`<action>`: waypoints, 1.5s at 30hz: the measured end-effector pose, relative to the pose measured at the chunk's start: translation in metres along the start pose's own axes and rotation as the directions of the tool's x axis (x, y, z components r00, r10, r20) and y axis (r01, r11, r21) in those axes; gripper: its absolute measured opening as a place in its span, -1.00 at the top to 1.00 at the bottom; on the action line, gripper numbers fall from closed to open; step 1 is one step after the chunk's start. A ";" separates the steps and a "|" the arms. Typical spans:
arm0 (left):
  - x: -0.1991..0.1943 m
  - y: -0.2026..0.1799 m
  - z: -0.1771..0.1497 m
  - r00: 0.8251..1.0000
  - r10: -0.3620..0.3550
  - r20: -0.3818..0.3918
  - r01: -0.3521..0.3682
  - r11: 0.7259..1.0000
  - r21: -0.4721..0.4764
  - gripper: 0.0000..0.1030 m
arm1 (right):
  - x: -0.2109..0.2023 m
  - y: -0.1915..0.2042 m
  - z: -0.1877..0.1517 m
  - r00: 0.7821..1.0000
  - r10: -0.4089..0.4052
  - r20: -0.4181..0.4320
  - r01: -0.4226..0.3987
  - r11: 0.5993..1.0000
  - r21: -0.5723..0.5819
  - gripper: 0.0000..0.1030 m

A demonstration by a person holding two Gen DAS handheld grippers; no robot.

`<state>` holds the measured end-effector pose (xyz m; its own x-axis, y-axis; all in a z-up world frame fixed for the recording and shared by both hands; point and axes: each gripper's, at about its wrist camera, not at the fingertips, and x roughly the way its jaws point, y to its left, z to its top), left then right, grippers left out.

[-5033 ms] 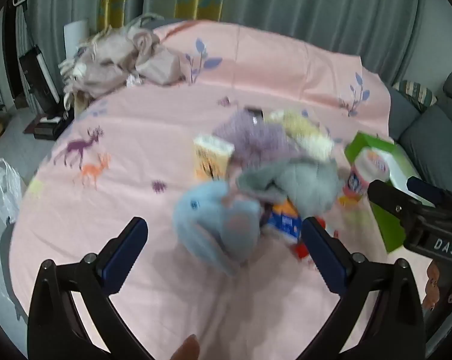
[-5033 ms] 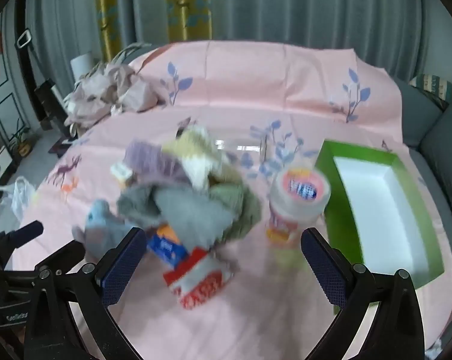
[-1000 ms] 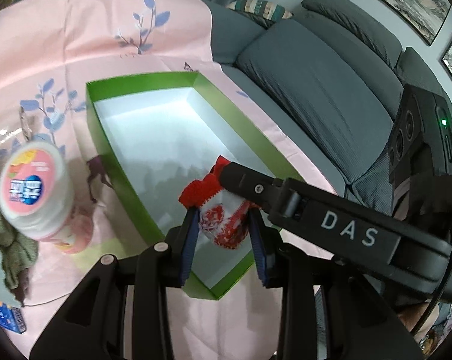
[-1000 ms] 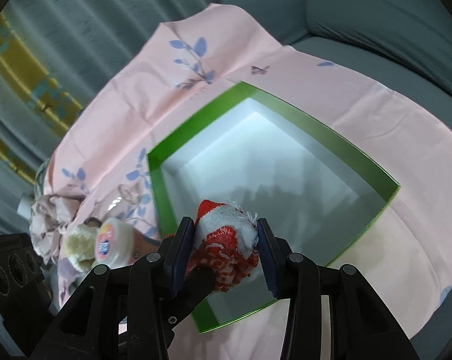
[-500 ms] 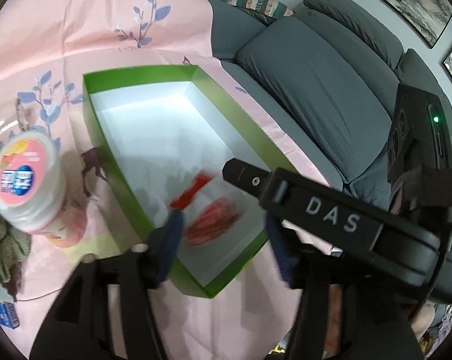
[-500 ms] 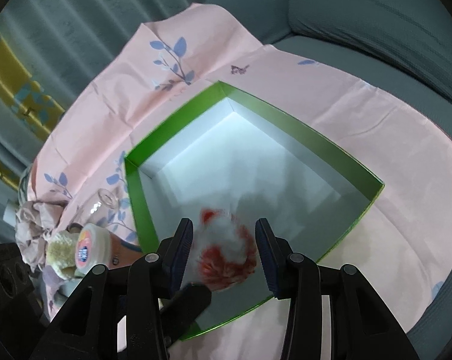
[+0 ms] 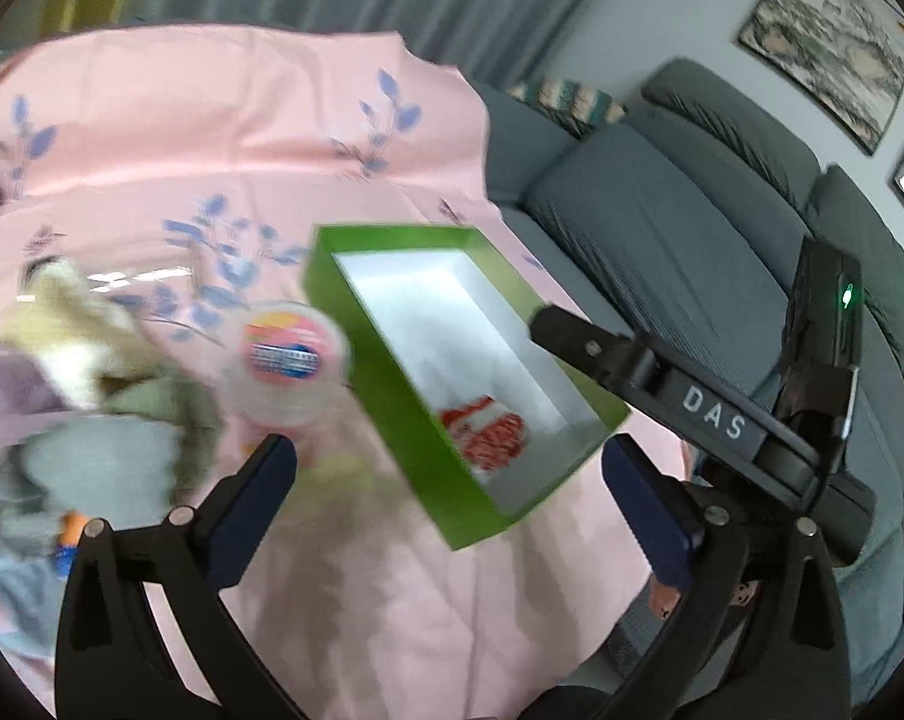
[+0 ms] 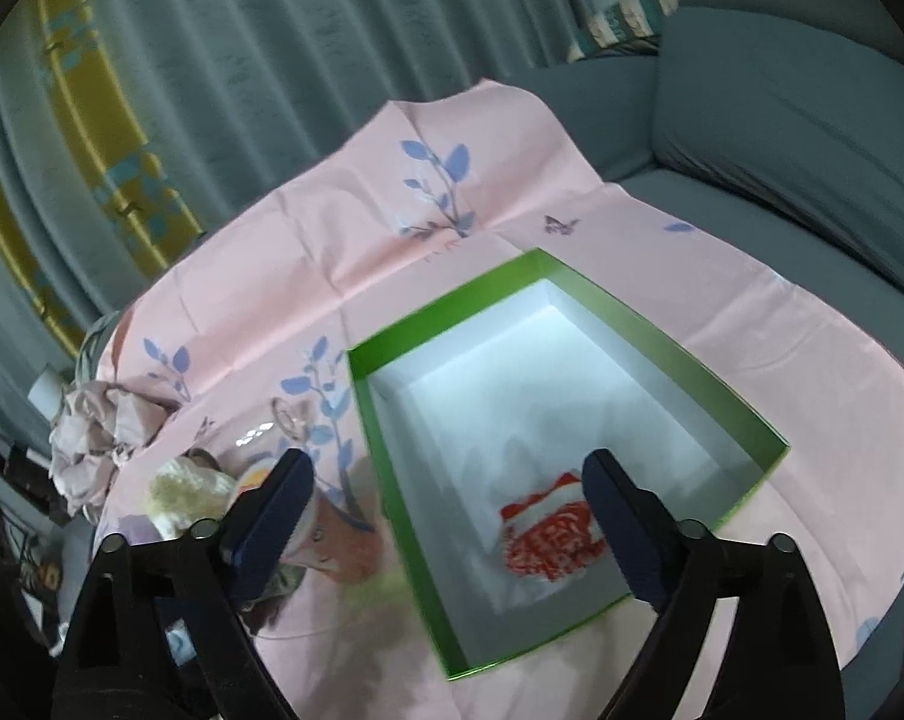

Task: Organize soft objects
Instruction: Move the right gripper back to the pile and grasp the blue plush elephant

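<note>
A red-and-white soft item [image 7: 481,432] [image 8: 550,540] lies loose on the white floor of the green box [image 7: 392,402] [image 8: 386,468], near its front corner. My left gripper [image 7: 457,480] hovers above the box's near wall. Its jaws are opening wide and nothing is between them. My right gripper [image 8: 446,480] hangs over the box with its jaws opening as well; the item sits below, beside the right finger, untouched. The right gripper's black body [image 7: 691,408] crosses the left wrist view. A blurred pile of soft cloths [image 7: 92,420] lies to the left.
A plastic tub with a pink label [image 7: 290,360] stands just left of the box on the pink tablecloth [image 8: 452,180]. A crumpled pale cloth [image 8: 104,438] sits at the far left edge. A grey sofa [image 7: 661,228] borders the table on the right, with curtains behind.
Both grippers opened and let go of the red-and-white item, which dropped into the green box. Both hands pulled back and up; the left view swung toward the cloth pile.
</note>
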<state>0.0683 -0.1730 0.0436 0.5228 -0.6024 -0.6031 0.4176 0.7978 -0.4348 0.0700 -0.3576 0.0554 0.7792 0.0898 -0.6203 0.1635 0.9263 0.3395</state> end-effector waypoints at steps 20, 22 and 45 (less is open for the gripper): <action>-0.114 0.143 -0.047 0.914 0.398 0.073 -0.366 0.890 -0.272 -0.98 | 0.023 0.089 -0.036 0.970 0.171 -0.175 -0.201 0.964 -0.175 -0.84; -0.118 0.157 -0.057 0.901 0.430 0.052 -0.398 0.870 -0.289 -0.98 | 0.026 0.099 -0.041 0.956 0.206 -0.209 -0.244 0.954 -0.176 -0.84; -0.102 0.216 -0.122 0.949 0.287 -0.131 -0.315 0.823 -0.473 -0.99 | 0.099 0.223 -0.153 0.706 0.316 -0.634 -0.486 0.867 -0.108 -0.70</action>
<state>0.0144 0.0639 -0.0700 0.5186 -0.3392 -0.7849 -0.1724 0.8576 -0.4845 0.0907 -0.0863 -0.0388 0.2183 0.5883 -0.7786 -0.3020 0.7994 0.5193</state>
